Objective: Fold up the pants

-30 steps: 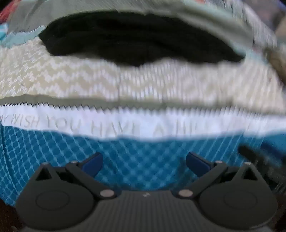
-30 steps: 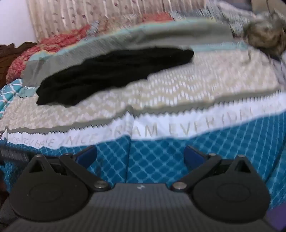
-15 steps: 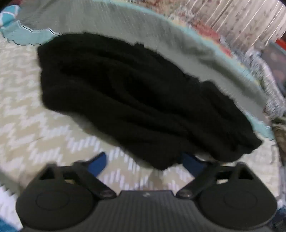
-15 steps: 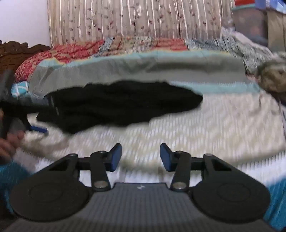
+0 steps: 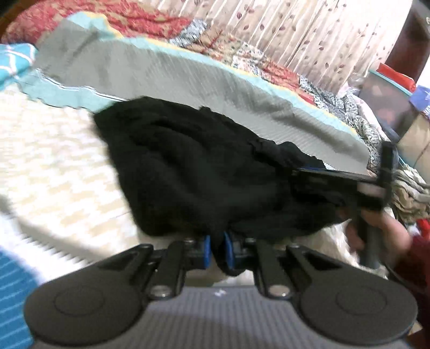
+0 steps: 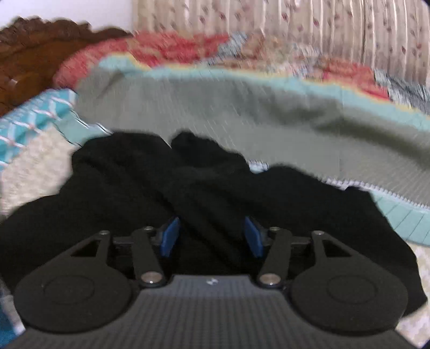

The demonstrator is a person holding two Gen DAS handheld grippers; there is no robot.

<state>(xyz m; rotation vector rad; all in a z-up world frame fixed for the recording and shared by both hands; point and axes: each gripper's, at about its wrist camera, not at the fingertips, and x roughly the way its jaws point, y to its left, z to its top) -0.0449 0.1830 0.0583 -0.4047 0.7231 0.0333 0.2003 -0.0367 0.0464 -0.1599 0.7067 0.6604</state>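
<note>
Black pants [image 5: 204, 182] lie crumpled on the patterned bedspread [image 5: 53, 150]. My left gripper [image 5: 216, 249] is shut on the near edge of the pants, with black cloth pinched between its blue pads. My right gripper [image 6: 211, 237] is open, its blue pads apart with the pants [image 6: 204, 193] bunched between and around them. The right gripper also shows in the left wrist view [image 5: 336, 177], lying over the right end of the pants with the person's hand behind it.
A grey and teal band of the bedspread [image 6: 255, 112] runs behind the pants. Red patterned bedding [image 5: 129, 18], a striped curtain [image 5: 309, 32] and a wooden headboard [image 6: 35, 51] lie beyond. Boxes and loose cloth [image 5: 403, 188] sit at the right.
My left gripper has closed on the near edge of the pants. My right gripper has moved forward onto the pants and opened wider.
</note>
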